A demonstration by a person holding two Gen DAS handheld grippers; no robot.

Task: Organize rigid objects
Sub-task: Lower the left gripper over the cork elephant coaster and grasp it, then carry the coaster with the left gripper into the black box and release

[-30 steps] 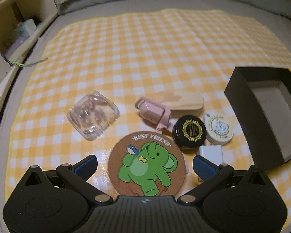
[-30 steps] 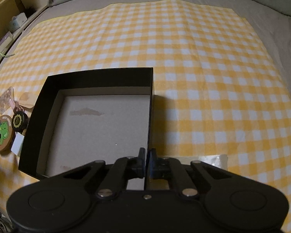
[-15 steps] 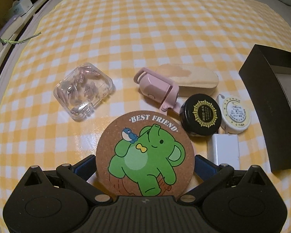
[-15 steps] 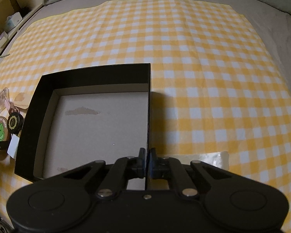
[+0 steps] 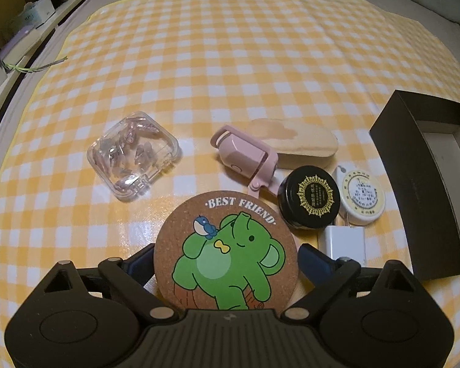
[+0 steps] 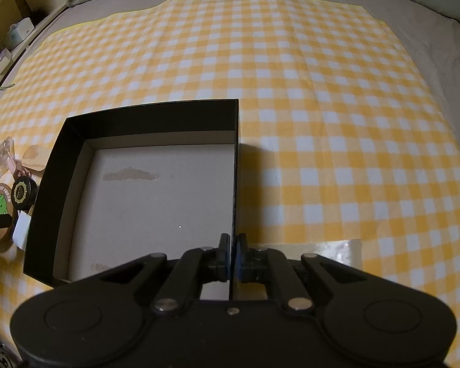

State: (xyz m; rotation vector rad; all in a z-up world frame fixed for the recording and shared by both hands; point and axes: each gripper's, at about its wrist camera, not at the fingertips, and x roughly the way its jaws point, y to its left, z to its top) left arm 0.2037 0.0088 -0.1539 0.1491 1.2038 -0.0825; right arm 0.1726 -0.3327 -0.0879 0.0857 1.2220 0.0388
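The left claw (image 5: 227, 254) grips the round cork coaster (image 5: 227, 251) by its edges, lifted beside the black jar (image 5: 309, 197). The right claw (image 6: 232, 256) is pinched shut on the right wall of the black box (image 6: 58, 171), whose grey floor holds nothing. The clear case (image 5: 133, 155) contains small pinkish pieces.

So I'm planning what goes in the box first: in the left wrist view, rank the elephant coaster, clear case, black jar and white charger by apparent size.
1. Elephant coaster, though nearest the camera
2. Clear case
3. Black jar
4. White charger, partly hidden
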